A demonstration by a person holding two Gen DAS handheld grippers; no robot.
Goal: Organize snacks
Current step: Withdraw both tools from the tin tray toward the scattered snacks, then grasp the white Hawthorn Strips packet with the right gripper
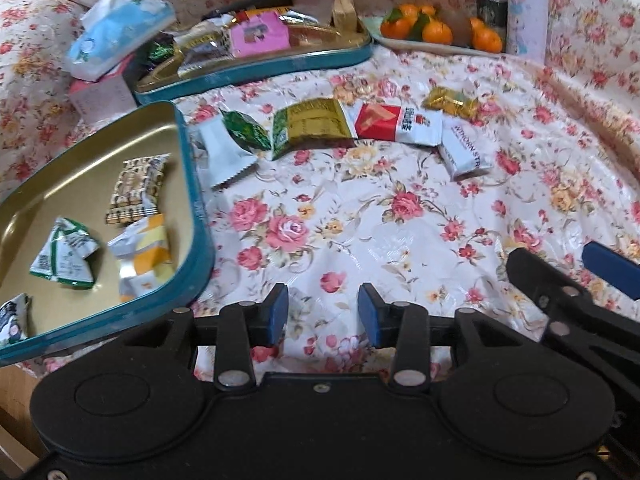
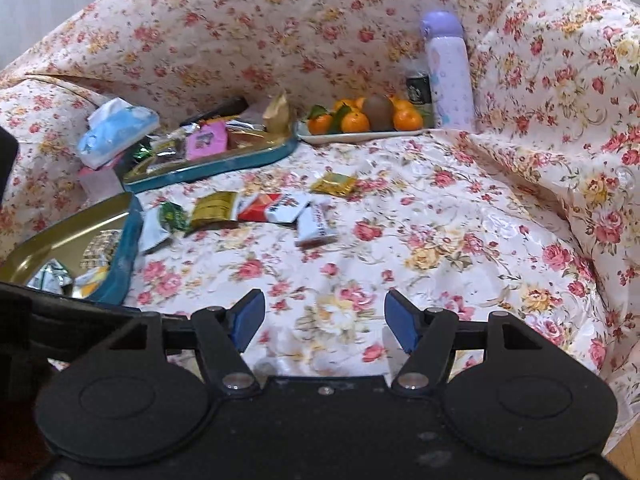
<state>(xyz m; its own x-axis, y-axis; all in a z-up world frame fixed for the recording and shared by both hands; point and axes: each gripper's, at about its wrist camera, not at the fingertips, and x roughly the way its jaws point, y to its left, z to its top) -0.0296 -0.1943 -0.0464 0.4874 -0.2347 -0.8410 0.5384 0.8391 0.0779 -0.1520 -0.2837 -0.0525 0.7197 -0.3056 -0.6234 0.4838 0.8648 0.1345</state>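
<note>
A teal tin with a gold inside (image 1: 188,168) (image 2: 128,236) sits at the left and holds several wrapped snacks. Loose snacks lie in a row on the floral cloth: a green-and-white packet (image 1: 236,140), a gold-green packet (image 1: 312,124) (image 2: 212,208), a red-and-white packet (image 1: 396,124) (image 2: 272,208), a white packet (image 1: 464,152) (image 2: 316,226) and a small gold packet (image 1: 452,102) (image 2: 334,184). My left gripper (image 1: 323,314) is open and empty, low over the cloth beside the tin. My right gripper (image 2: 325,320) is open and empty, to the right of the left one.
A second teal tin (image 1: 256,72) (image 2: 216,164) full of snacks stands behind, with a blue tissue pack (image 1: 120,32) (image 2: 116,130) beside it. A plate of oranges (image 1: 436,32) (image 2: 360,122) and a purple bottle (image 1: 526,8) (image 2: 448,72) stand at the back. The cloth rises into folds at the right.
</note>
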